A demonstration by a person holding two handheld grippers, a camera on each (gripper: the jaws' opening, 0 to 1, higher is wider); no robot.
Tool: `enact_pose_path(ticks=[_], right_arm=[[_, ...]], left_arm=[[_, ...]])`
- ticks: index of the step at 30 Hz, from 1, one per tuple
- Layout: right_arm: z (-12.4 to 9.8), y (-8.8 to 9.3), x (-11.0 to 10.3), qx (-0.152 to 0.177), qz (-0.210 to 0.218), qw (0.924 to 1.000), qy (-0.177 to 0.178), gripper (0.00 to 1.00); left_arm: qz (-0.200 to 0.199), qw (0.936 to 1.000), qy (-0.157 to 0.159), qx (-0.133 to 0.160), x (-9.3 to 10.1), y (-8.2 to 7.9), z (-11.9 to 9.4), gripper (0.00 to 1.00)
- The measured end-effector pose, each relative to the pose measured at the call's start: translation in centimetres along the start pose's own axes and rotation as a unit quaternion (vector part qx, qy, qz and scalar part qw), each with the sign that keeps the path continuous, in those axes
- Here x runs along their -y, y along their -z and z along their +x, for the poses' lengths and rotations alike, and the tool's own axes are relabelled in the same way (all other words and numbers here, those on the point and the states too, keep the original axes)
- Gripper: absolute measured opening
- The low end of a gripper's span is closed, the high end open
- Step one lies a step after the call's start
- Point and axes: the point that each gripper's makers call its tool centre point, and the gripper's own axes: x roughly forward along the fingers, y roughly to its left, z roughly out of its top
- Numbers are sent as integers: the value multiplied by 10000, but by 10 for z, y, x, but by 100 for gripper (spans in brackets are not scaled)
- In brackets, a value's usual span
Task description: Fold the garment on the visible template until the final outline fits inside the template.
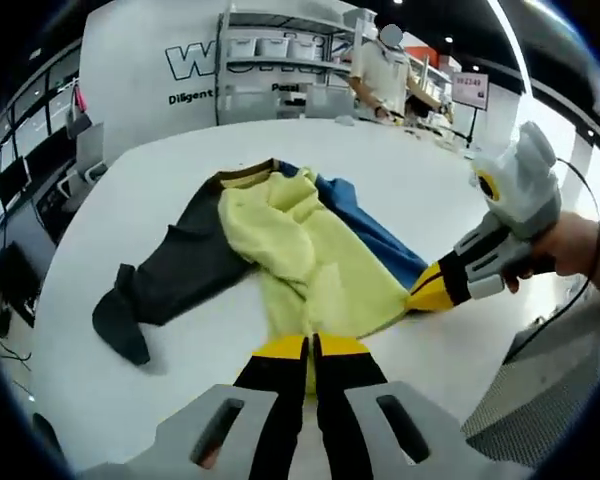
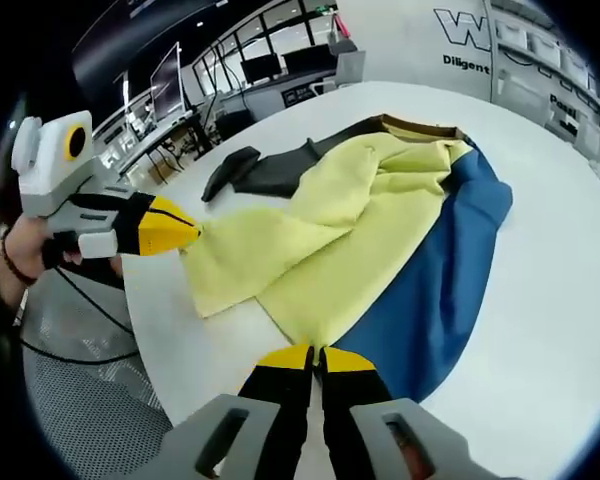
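1. My left tool (image 1: 311,345) is pinched closed on the yellow hem of the garment (image 1: 300,250); my right tool (image 2: 315,357) is clamped on the hem as well, further along it
2. The garment lies crumpled mid-desk (image 1: 130,400), its hem toward the near edge, dark sleeve (image 1: 150,290) trailing aside, blue panel (image 2: 450,280) beneath the yellow
3. I'd lift both hem corners level, keep the cloth taut, and carry them toward the collar evenly; I cannot make out a template
4. Wall lettering (image 1: 195,62) reads "W…" and "Diligent"; the rest is cut off
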Motion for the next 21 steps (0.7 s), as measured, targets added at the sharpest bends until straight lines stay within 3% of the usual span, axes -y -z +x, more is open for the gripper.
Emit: enact_pose_path(ticks=[11,13,21], right_arm=[[-8,12,7,-227,12,9997,63,0],[-10,15,5,-303,109,9995,5,0],[-16,22,12,-405,132,9991,65,0]], left_arm=[[222,9993,-277,-124,-26,10,-4,0],[38,9992,-366,-126,-33,11,-6,0],[107,9982,-547,-229,-48,22,-8,0]])
